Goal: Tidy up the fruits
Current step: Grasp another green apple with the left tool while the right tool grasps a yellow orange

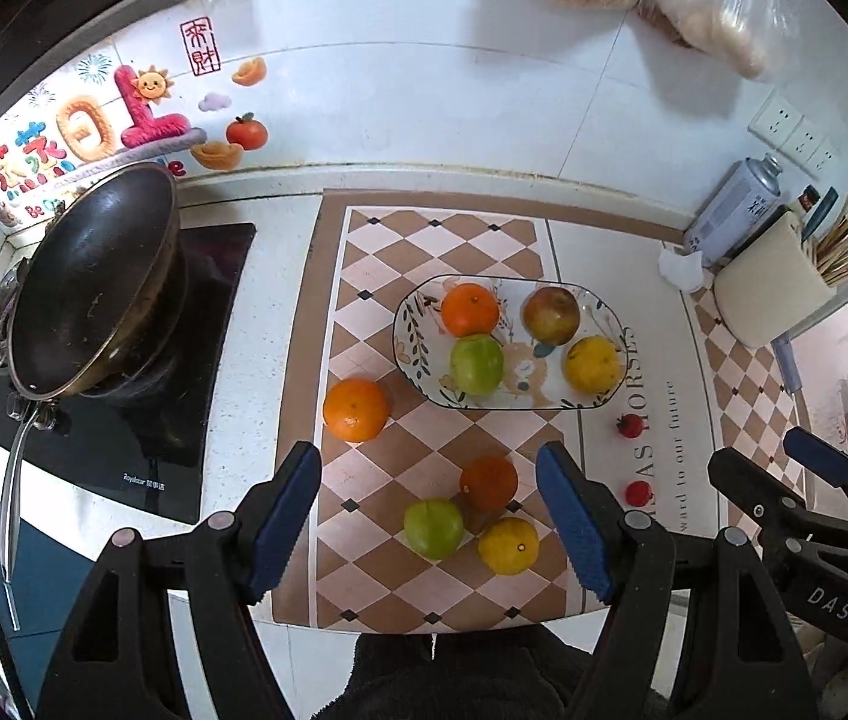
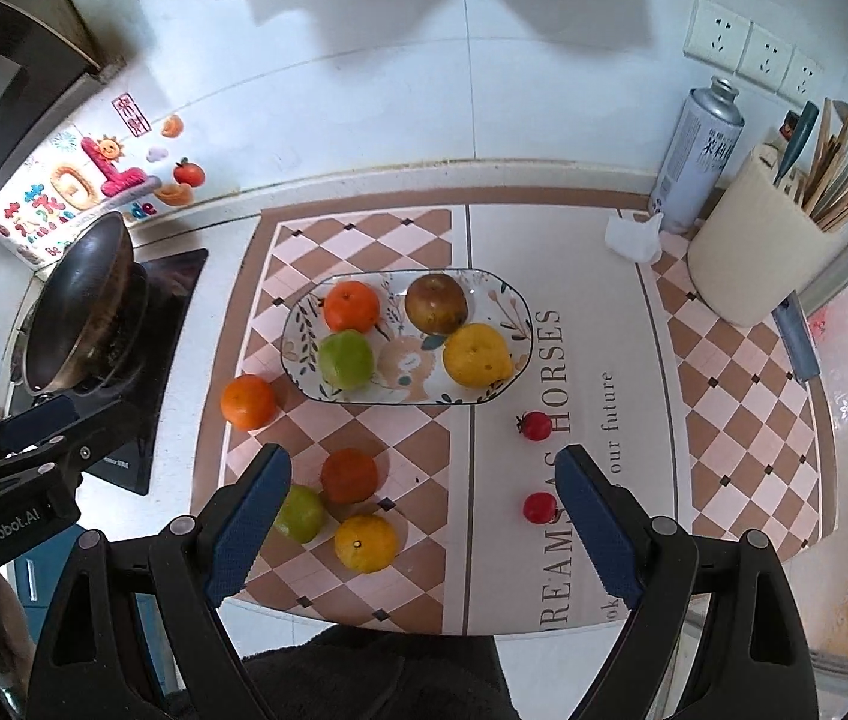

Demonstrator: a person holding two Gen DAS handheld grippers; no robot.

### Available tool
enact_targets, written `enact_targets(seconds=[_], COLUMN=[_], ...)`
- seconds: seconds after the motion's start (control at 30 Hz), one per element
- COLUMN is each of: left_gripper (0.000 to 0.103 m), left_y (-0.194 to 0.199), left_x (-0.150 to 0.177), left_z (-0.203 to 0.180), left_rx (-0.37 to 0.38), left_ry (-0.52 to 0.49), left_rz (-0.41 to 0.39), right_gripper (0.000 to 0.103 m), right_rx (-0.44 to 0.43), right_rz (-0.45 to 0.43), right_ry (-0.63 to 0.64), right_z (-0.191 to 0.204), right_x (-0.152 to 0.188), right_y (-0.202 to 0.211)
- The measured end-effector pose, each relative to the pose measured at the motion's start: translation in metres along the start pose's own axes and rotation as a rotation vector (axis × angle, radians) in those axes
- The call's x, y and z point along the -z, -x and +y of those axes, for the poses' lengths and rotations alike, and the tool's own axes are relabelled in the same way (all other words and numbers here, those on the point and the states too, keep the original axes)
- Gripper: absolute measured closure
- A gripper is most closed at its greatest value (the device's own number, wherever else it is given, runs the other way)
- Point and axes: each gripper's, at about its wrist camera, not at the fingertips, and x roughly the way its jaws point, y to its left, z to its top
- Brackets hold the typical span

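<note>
Both grippers high over the counter, angled steeply down, likely for a full view before picking. Left gripper [image 1: 427, 525] jaws roughly half open, nothing between the ribbed blue pads; right gripper [image 2: 427, 531] wider, also empty. Loose cluster sits right under the jaws: dark orange [image 1: 489, 483], green fruit [image 1: 433, 528], yellow citrus [image 1: 508, 545], touching, all round and smooth-skinned. Lone orange [image 1: 355, 409] at 10 o'clock from them, apart. Two small glossy cherry tomatoes [image 2: 539, 507] at 3 o'clock, on the mat's lettering. Patterned oval plate [image 1: 409, 330] at 12 o'clock already holds four fruits, so it looks like the collection target. Checkered mat flat, low-friction; round fruit may roll.
</note>
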Motion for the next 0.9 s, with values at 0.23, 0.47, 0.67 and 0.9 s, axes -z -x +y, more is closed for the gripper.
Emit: enact_targets(seconds=[0.23, 0.47, 0.67, 0.9], left_gripper=[0.030, 0.030, 0.003, 0.003], left_y=[0.014, 0.013, -0.013, -0.082], left_x=[0.005, 0.004, 0.004, 0.024], left_z=[0.000, 0.003, 0.013, 0.032], left_rx=[0.012, 0.018, -0.040, -0.112], left_ry=[-0.012, -0.003, -0.004, 0.019], left_rz=[-0.023, -0.020, 0.009, 0.167], right_gripper=[0.011, 0.010, 0.008, 0.008], right_rx=[-0.002, -0.029, -0.102, -0.212], right_rz=[-0.022, -0.007, 0.149, 0.440], right_ry=[-0.008, -0.036, -0.060, -0.107], right_z=[0.003, 0.002, -0.001, 0.004], right_x=[0.002, 0.003, 0.017, 0.069], right_y=[0.015, 0.008, -0.054, -0.180])
